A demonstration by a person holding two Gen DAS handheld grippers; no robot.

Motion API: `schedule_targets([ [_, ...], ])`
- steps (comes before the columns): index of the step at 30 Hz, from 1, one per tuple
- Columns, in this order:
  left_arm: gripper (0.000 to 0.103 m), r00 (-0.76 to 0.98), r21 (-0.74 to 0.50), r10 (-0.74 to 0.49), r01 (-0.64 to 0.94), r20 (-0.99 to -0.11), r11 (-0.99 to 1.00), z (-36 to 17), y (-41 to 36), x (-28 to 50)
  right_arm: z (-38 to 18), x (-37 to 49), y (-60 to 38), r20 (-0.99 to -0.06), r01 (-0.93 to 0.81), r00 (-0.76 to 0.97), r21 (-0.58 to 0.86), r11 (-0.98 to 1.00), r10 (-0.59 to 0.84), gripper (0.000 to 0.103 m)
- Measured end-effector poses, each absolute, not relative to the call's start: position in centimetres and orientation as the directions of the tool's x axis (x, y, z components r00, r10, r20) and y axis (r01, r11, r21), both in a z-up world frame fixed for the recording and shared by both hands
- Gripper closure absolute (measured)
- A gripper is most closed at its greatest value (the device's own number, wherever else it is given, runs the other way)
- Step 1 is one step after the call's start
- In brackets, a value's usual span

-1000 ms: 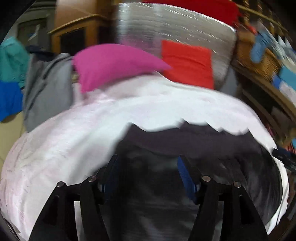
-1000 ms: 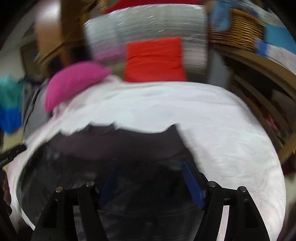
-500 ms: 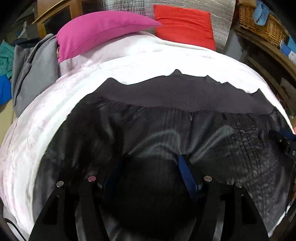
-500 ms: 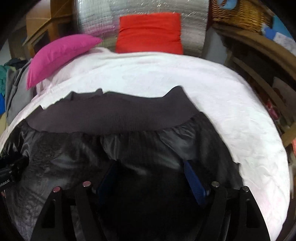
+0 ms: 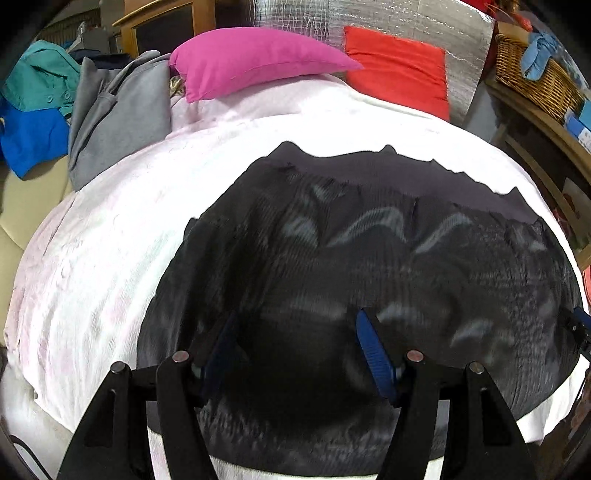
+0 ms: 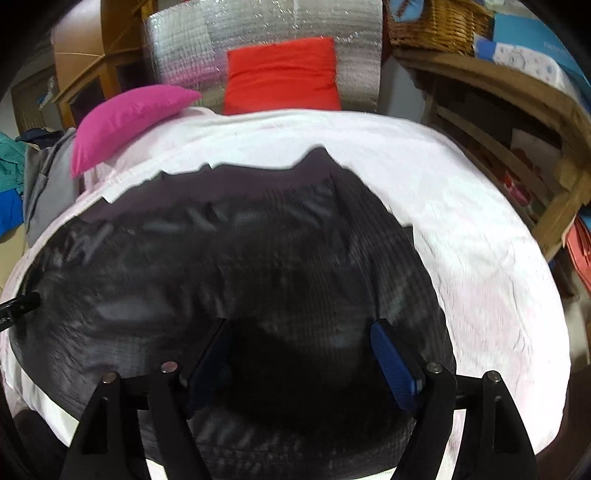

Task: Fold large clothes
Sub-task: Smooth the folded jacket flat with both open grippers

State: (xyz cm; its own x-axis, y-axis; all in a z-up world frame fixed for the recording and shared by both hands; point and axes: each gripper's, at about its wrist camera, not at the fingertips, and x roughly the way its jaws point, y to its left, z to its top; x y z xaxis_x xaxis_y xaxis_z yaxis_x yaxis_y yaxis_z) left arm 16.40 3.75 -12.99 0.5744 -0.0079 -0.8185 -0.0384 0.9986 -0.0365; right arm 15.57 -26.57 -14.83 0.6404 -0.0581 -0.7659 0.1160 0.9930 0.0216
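Note:
A large black shiny garment [image 5: 369, 258] with a dark grey ribbed band [image 5: 388, 171] along its far edge lies spread on the white bed cover [image 5: 110, 240]. It also fills the right wrist view [image 6: 240, 258]. My left gripper [image 5: 295, 332] is open, its blue-padded fingers low over the garment's near left part. My right gripper [image 6: 299, 343] is open over the near right part. Neither holds cloth. The right gripper's tip shows at the left wrist view's right edge [image 5: 578, 326]; the left gripper's tip shows at the right wrist view's left edge [image 6: 18, 304].
A pink pillow [image 5: 251, 59] and a red cushion [image 5: 399, 70] lie at the bed's head against a silver panel [image 5: 369, 18]. Grey [image 5: 118, 114], teal and blue clothes [image 5: 33, 136] are piled at the left. Wooden shelves with a wicker basket [image 5: 535, 85] stand at the right.
Both grippers have dropped and pulled back, so the garment, first half seen, now lies spread flat across the bed. Both grippers stay open.

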Motion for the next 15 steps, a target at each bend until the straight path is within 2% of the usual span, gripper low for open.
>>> schedule_targets([
  [7,0.035,0.602,-0.038,-0.005,-0.042,-0.799,0.998,-12.1,4.5,14.7,-13.1,14.0,-26.3,-0.740,0.124,0.669,0.021,0.992,-0.068,0.022],
  [15,0.035,0.576,-0.050,-0.005,-0.063,-0.817,0.997,-13.7,5.7,14.3,-14.3,13.8,-27.4,-0.767,0.159,0.638,0.046,0.986,-0.067,0.021],
])
